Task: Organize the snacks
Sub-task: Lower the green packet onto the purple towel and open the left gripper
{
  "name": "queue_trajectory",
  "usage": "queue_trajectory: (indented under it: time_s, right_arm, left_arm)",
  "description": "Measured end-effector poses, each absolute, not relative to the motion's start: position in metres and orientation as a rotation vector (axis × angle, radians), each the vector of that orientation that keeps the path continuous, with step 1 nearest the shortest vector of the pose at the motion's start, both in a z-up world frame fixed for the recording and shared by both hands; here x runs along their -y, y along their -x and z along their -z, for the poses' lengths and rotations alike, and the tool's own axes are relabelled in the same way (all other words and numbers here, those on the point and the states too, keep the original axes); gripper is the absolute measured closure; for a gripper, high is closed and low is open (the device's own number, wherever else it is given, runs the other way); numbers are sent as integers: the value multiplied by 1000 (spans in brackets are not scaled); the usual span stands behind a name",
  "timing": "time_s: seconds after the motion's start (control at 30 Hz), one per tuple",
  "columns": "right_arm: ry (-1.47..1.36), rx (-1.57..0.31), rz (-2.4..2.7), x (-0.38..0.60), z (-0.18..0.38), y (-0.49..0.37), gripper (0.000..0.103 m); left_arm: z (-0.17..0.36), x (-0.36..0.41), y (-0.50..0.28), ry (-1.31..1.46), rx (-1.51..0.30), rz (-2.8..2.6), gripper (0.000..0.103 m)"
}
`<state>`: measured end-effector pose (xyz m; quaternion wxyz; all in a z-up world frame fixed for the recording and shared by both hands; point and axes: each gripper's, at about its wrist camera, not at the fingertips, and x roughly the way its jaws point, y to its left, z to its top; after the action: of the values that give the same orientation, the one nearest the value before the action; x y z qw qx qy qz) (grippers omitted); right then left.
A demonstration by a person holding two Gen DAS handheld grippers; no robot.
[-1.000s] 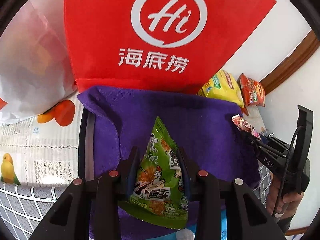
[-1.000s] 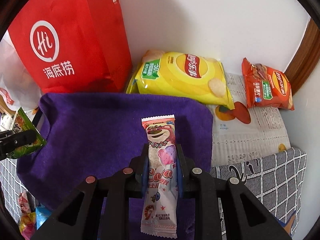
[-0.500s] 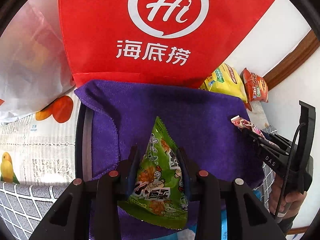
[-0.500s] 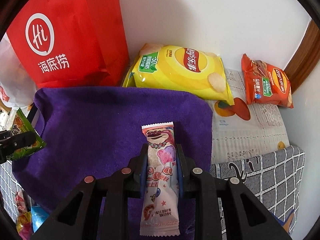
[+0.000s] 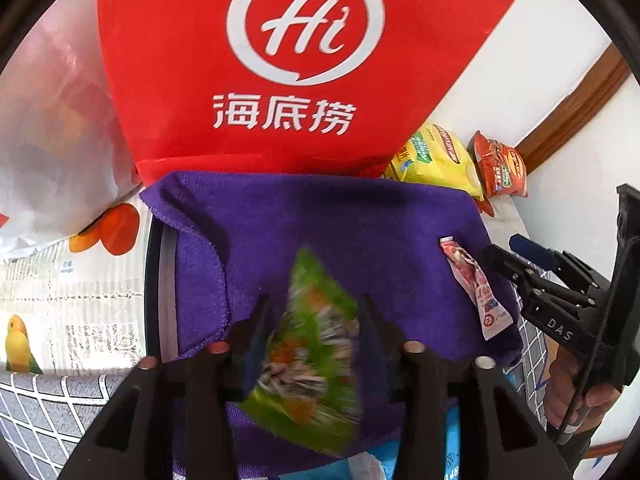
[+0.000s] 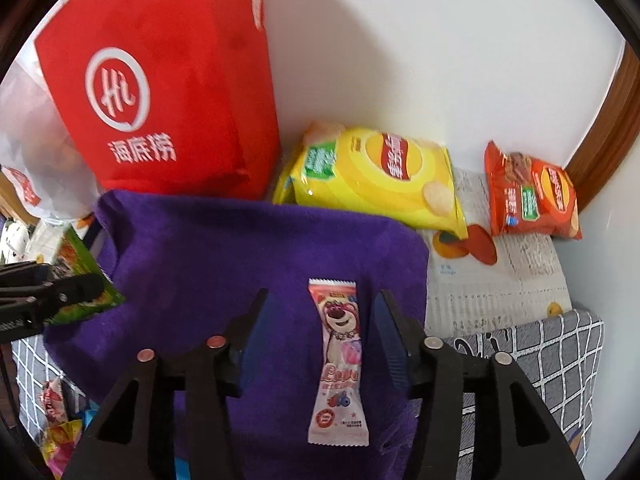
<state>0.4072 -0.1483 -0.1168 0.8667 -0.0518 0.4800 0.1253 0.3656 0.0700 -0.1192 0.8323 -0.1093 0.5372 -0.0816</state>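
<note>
The left claw (image 5: 312, 316) was opening over the purple towel (image 5: 320, 220), its fingers drawn clear of the blurred green snack packet (image 5: 312, 356) between them. To the right, the right claw (image 6: 320, 320) was also opening, its pads standing apart from the pink bear-print snack bar (image 6: 340, 360) that lay flat on the towel. Behind stood a red bag (image 6: 168, 92); right of it, a yellow chip bag (image 6: 376, 176) and an orange snack bag (image 6: 532, 196) sat against the wall.
</note>
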Motion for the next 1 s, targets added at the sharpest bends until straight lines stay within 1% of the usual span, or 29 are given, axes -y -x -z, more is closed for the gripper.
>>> queue_trajectory:
  time_s: [0.03,0.1,0.23,0.33,0.43,0.5,0.63,0.87,1.0]
  right_arm:
    - [106,-998,-268,147,113,-405,45]
    - [96,-986,-274,145,107,-403,44]
    - [57,-975,-279,147,100,-402,43]
    - [36,-971,-269,150,95,-402,42]
    - [20,-963,-252,152,90,-400,38]
    - [19,-948,-231,153,85,-398,37]
    - [5,-930,-182,157,74,-394,34]
    - [19,-939,-100,162,63,-375,30]
    - [55,-948,-76,166,60,-360,30]
  left_arm:
    - [117,-69,-364,226,-1132,174,47]
    - [109,-66,-361,204,-1108,179,42]
    - [96,-64,-356,184,-1080,188,38]
    - [89,-65,-352,182,-1064,182,37]
    - [84,-67,-351,184,-1062,163,36]
    - [81,-69,-350,181,-1059,144,36]
    - [75,-68,-346,144,-1046,93,31]
    - [63,-63,-339,126,-1023,92,29]
    - [54,-62,-333,127,-1003,108,29]
